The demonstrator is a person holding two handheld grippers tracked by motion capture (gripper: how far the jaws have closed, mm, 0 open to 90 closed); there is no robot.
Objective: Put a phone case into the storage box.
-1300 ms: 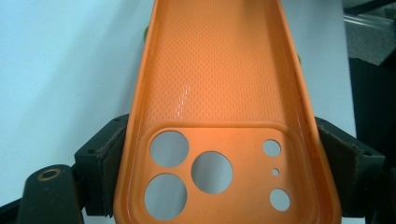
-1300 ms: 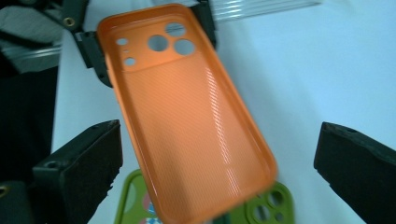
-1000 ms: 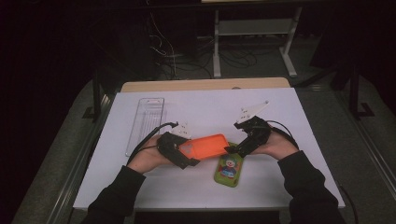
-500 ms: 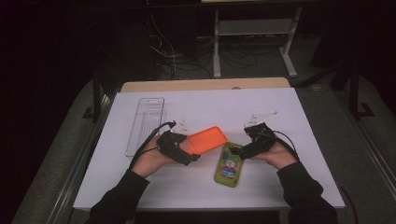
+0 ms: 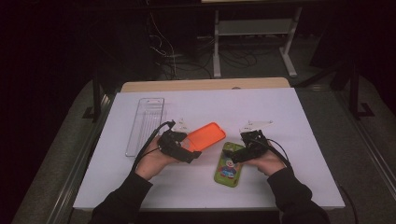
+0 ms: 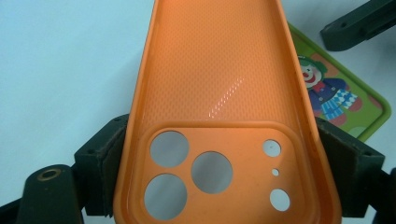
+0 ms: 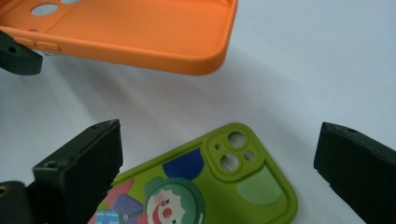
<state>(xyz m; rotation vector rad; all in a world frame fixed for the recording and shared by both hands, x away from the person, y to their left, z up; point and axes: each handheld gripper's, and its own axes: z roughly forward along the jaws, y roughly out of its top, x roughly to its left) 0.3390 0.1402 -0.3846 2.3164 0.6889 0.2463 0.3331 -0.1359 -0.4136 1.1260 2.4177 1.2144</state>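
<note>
On the white worktop (image 5: pixel 280 116) the left gripper (image 5: pixel 180 148) holds a glossy orange soft-plastic phone case (image 5: pixel 205 136) by its camera end. In the left gripper view its two black fingers (image 6: pixel 348 175) are clamped against the long side walls of the case (image 6: pixel 215 93), one on each side, beside the block of round lens cut-outs, and the open inside of the case faces the camera. In the high view the case slants up and away from the gripper toward the right, its free end raised off the worktop.

Just to the right of it a lime-green phone case printed with a cartoon clown (image 5: pixel 229 164) lies flat on the worktop with its printed back up. The right gripper (image 5: pixel 246 148) hangs close over the far end of this green case. In the right gripper view its black fingers (image 7: pixel 79 172) stand wide apart with nothing between the pads, and the raised camera corner of the green case (image 7: pixel 233 154) lies in the gap between them, below fingertip level. The free end of the orange case (image 7: pixel 154 32) hangs above and beyond it, apart from the green one.

A clear rectangular plastic tray (image 5: pixel 145 123) lies at the left of the worktop, well apart from both cases.
</note>
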